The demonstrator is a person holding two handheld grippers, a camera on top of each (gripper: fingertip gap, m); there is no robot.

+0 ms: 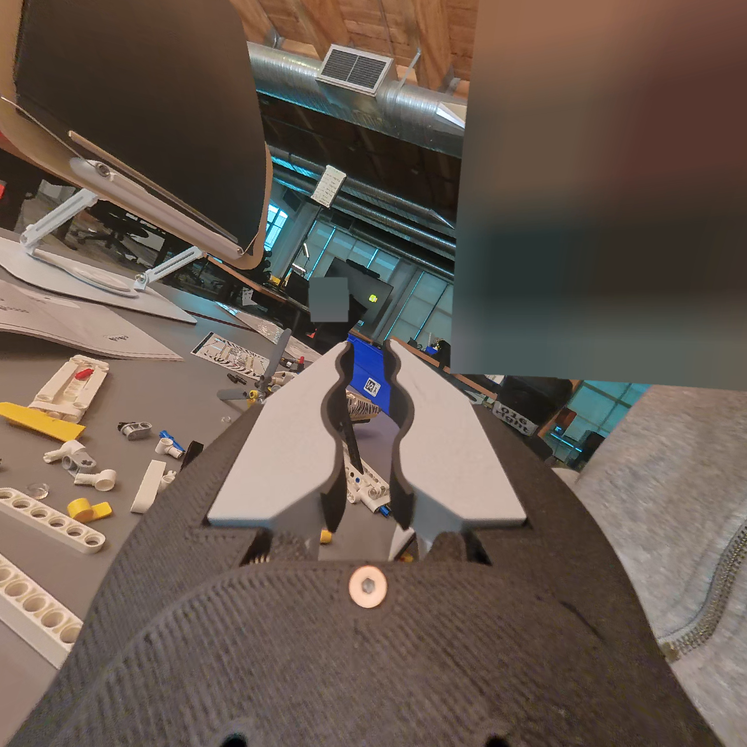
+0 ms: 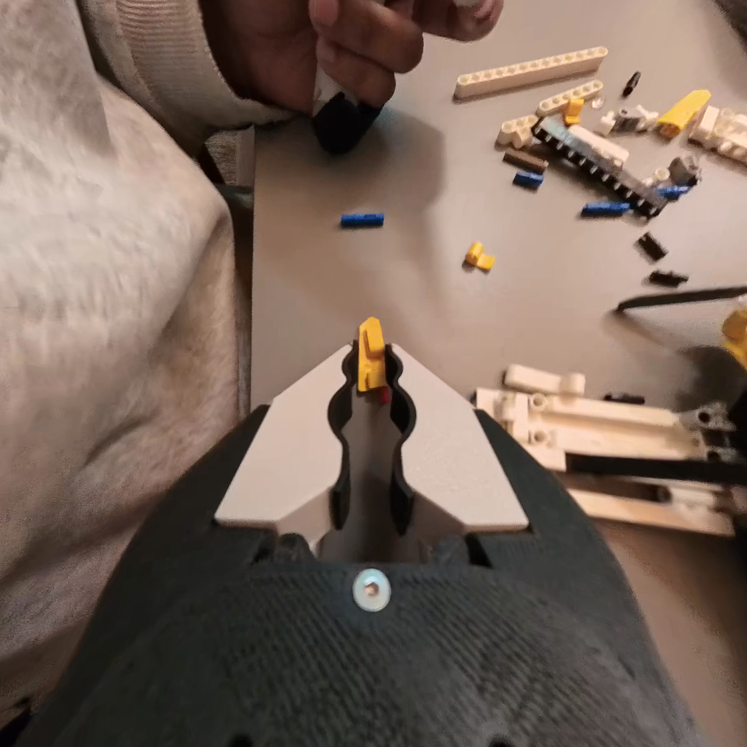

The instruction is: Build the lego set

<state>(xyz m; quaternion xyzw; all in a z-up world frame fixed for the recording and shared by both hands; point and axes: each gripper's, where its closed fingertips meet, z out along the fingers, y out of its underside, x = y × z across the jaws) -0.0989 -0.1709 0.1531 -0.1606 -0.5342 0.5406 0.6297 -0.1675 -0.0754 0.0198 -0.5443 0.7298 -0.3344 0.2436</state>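
My right gripper is shut on a small yellow lego piece, which stands upright between its tips above the grey table; a bit of red shows behind it. My left gripper is tilted upward, its jaws a narrow gap apart with nothing between the tips. Through that gap a white beam assembly with pins and a thin black piece show on the table. A larger white assembly with a black strip lies to the right of my right gripper.
Loose parts lie around: white beams, a yellow panel, a blue pin, a yellow connector. A tablet on a stand and a booklet stand far left. A hand holds something black near the table edge. About 20 cm separates my left fingertips from my right. To the yellow connector: right tips about 7 cm, left tips about 15 cm.
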